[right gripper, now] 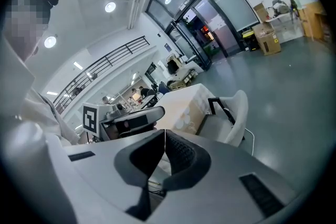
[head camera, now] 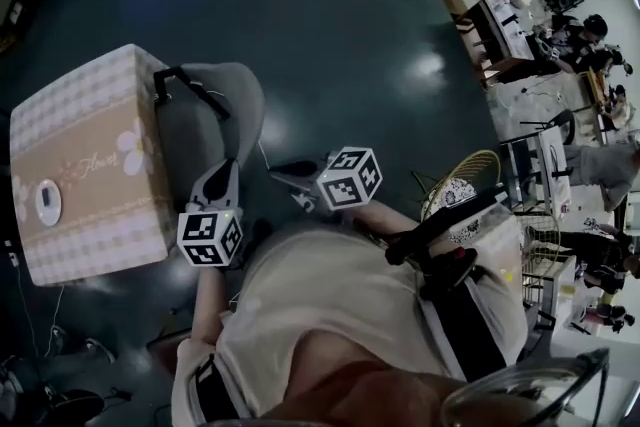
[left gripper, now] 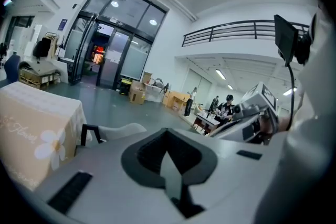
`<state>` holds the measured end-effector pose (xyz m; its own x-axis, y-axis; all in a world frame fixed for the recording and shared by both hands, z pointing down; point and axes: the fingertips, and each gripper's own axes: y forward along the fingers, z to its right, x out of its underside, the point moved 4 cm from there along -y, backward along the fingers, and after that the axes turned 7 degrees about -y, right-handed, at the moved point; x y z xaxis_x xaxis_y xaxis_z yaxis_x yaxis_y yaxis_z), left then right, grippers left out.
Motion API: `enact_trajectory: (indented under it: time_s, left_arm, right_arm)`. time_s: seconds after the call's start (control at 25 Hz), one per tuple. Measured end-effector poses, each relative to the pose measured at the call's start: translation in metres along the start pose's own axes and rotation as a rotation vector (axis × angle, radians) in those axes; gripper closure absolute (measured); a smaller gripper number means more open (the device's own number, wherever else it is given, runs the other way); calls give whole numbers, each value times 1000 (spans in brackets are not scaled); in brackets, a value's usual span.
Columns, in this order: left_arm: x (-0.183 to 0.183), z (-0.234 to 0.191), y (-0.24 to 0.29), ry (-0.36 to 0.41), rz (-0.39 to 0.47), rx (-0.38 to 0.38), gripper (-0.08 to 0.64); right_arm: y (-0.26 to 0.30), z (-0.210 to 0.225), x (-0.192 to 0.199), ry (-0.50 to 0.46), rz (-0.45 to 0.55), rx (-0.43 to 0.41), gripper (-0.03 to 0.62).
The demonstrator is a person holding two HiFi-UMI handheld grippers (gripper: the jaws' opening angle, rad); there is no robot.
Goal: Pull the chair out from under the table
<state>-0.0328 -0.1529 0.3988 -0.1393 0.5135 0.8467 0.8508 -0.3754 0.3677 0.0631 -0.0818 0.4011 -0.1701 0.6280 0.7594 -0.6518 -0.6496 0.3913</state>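
Head view: chair (head camera: 222, 105) tucked against counter (head camera: 85, 145). Looks light with a stiff shell, so grab its black armrest (head camera: 186, 85). Your left tongs (left gripper: 168, 135) and right tongs (right gripper: 164, 136) are both closed, empty.

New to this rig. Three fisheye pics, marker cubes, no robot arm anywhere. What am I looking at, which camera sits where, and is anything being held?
No robot: a person holds a two-jaw gripper in each hand, and each cube with square markers is part of its gripper. The top-down picture comes from a camera on the person's head. The other two come from cameras riding on the grippers, looking along their jaws. The left gripper and right gripper both have their jaws together with nothing between them, so nothing is held. Ahead is a grey chair with a black armrest, standing against a table under a beige flowered cloth. A small white round object lies on the table.
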Motion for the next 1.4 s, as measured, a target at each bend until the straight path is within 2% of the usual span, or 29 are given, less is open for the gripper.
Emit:
enact_trajectory:
  time_s: [0.24, 0.36, 0.64, 0.96, 1.2, 1.32, 1.4]
  left_arm:
    - [-8, 20, 27, -7, 21, -66, 552]
    - [-7, 33, 47, -6, 1, -80, 552]
    - [-6, 65, 78, 13, -52, -117, 552]
    - [-2, 99, 103, 62, -112, -169, 552]
    - [-13, 116, 122, 71, -129, -244, 552]
    - [-11, 135, 136, 59, -149, -262, 552]
    - [-6, 138, 142, 48, -157, -290, 552]
  right_arm:
    - [-30, 39, -13, 45, 64, -17, 580]
    - [-46, 58, -15, 61, 82, -31, 581]
    - [-81, 97, -8, 202, 141, -77, 581]
    - [-109, 127, -8, 324, 214, -176, 581]
    - [-126, 155, -14, 348, 202, -244, 581]
    - [-150, 173, -6, 393, 165, -224, 581]
    - [-155, 188, 3, 372, 119, -197, 581]
